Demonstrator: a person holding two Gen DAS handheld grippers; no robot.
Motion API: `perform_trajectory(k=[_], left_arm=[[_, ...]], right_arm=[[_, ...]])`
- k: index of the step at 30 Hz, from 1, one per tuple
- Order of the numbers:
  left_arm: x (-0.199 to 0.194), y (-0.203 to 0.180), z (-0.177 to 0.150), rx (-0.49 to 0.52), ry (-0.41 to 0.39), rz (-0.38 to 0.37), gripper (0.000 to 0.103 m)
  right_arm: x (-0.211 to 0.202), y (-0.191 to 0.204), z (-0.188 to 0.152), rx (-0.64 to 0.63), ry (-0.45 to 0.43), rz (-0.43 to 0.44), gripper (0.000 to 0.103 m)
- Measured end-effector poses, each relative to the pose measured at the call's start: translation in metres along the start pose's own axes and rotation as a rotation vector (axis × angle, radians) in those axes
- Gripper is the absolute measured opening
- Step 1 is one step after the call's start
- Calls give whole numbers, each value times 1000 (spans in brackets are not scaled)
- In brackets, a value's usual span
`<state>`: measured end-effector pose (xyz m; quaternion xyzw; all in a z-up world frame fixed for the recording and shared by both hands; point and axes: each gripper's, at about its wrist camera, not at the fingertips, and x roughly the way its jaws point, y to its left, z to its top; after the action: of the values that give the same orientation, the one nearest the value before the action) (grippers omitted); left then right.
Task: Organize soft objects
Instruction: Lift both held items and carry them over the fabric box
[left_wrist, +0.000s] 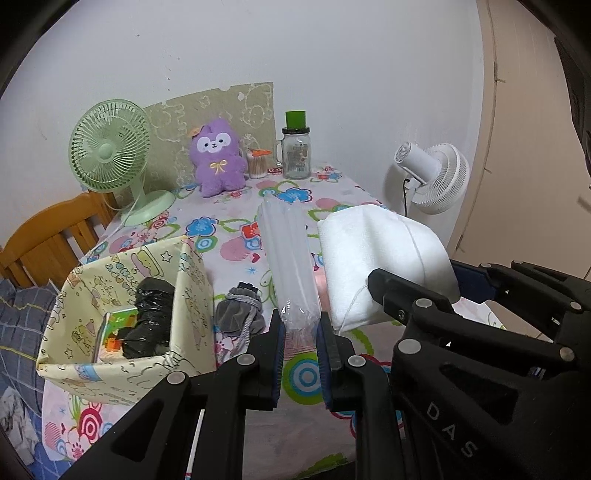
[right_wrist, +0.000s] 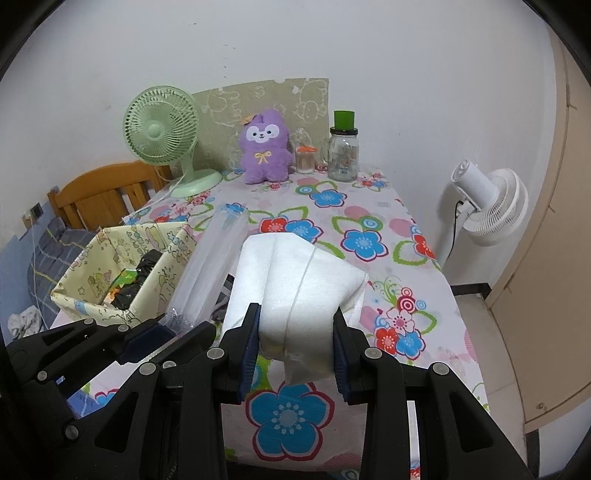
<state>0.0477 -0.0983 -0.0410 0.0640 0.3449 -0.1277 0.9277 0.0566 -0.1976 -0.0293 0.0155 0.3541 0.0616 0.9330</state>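
My left gripper (left_wrist: 300, 354) is shut on the near end of a long clear plastic packet (left_wrist: 286, 254) and holds it above the table. My right gripper (right_wrist: 295, 350) is shut on a soft white tissue pack (right_wrist: 295, 284), also lifted; it shows in the left wrist view (left_wrist: 380, 254). The clear packet shows in the right wrist view (right_wrist: 210, 266), beside the left gripper (right_wrist: 147, 339). A pale yellow patterned box (left_wrist: 81, 295) on the left holds a black bag (left_wrist: 151, 317) and a green carton (left_wrist: 114, 325). A grey drawstring pouch (left_wrist: 240, 310) lies beside the box.
A purple plush toy (left_wrist: 218, 158), green desk fan (left_wrist: 110, 155), glass jar with green lid (left_wrist: 295, 147) and cotton swab cup (left_wrist: 256, 162) stand at the back of the floral tablecloth (right_wrist: 369, 236). A white fan (right_wrist: 487, 203) stands right of the table, a wooden chair (left_wrist: 48, 232) left.
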Motion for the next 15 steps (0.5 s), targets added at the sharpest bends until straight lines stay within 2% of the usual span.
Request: perform_trajectory(k=[15], left_arm=[[-11, 30, 15, -12, -22, 34, 14]], right_arm=[[-2, 30, 25, -39, -19, 8, 38]])
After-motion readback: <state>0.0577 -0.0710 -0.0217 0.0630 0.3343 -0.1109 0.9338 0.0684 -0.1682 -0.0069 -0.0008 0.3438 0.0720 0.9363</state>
